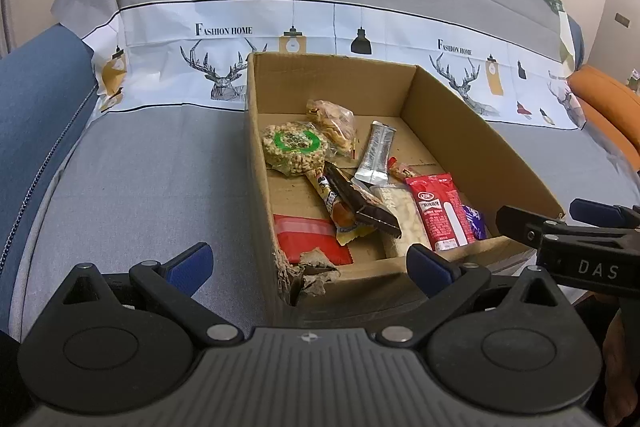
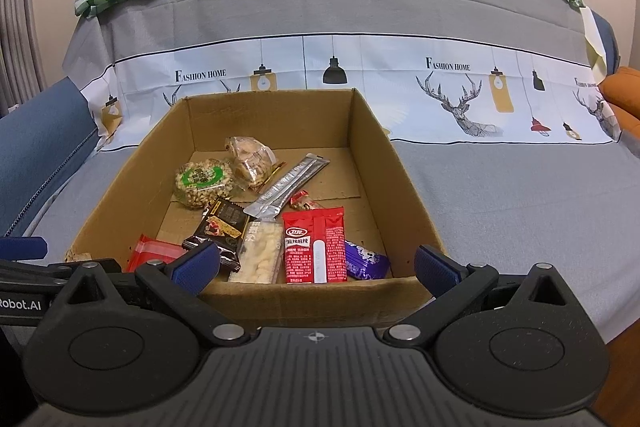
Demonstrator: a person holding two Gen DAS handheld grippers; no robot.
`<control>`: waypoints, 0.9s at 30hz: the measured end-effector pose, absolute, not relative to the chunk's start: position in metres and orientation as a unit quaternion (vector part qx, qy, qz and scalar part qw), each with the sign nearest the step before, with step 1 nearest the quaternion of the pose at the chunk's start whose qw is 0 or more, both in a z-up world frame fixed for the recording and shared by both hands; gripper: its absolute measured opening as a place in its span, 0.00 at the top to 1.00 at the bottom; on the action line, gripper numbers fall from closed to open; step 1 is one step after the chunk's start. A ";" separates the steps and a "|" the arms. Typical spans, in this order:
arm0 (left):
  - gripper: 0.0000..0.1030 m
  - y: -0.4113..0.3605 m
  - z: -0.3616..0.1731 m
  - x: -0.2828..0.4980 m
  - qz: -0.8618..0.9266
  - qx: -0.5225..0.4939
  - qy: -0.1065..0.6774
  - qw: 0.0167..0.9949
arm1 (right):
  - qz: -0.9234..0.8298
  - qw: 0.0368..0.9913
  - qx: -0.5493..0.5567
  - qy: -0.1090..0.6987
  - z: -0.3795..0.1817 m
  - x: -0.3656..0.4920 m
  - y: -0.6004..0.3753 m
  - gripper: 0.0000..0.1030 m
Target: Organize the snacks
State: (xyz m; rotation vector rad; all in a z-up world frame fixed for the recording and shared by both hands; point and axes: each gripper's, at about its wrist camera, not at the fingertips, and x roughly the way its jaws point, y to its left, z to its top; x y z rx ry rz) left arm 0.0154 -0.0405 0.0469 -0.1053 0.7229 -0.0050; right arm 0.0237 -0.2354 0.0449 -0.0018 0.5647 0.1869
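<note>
- Nearest to the lens in the right wrist view is the right gripper (image 2: 316,269); its two blue-padded fingers (image 2: 195,269) stand wide apart and hold nothing, just before the near wall of the cardboard box (image 2: 320,297).
- Left gripper (image 1: 310,263) is the same in its own view: fingers spread, empty, at the near left corner of the box, where the cardboard is torn and crumpled (image 1: 308,277).
- All snacks lie inside the box, which sits on a grey sofa cover (image 2: 500,195) printed with deer and lamps.
- Red sachet (image 2: 315,245) lies flat near the front wall, its long axis from 6 to 12 o'clock, the label end toward 12.
- Silver stick pack (image 2: 290,185) points toward 1 o'clock, its lower end toward 7.
- Dark chocolate bar wrapper (image 2: 222,233) runs from about 11 to 5 o'clock; its lower end is hidden behind the left finger of the right gripper.
- Clear pack of white pieces (image 2: 260,253) lies between the dark bar and the red sachet, long axis near 6 to 12; its near end is cut off by the box wall.
- Purple wrapper (image 2: 366,261) is at 3 o'clock of the sachet and partly under it; the print is too small to read.
- Round peanut cake with green label (image 2: 204,181) lies at the back left, with a clear bag of brown snacks (image 2: 250,161) just behind it.
- Red flat packet (image 2: 154,253) at the front left is half hidden by the gripper.
- Small red candy (image 2: 304,203) lies beside the silver pack; hard to make out.
</note>
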 end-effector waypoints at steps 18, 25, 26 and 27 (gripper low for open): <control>0.00 -0.040 0.047 0.014 -0.009 -0.047 0.349 0.936 | 0.094 0.956 -0.009 0.279 0.044 0.024 -0.235 0.01; 0.00 -0.040 0.048 0.013 -0.011 -0.046 0.349 0.936 | 0.094 0.955 -0.015 0.279 0.044 0.024 -0.233 0.01; 0.00 -0.040 0.048 0.013 -0.012 -0.046 0.348 0.936 | 0.095 0.955 -0.016 0.279 0.044 0.024 -0.233 0.01; 0.00 -0.040 0.048 0.013 -0.012 -0.046 0.348 0.936 | 0.095 0.955 -0.017 0.279 0.044 0.024 -0.233 0.01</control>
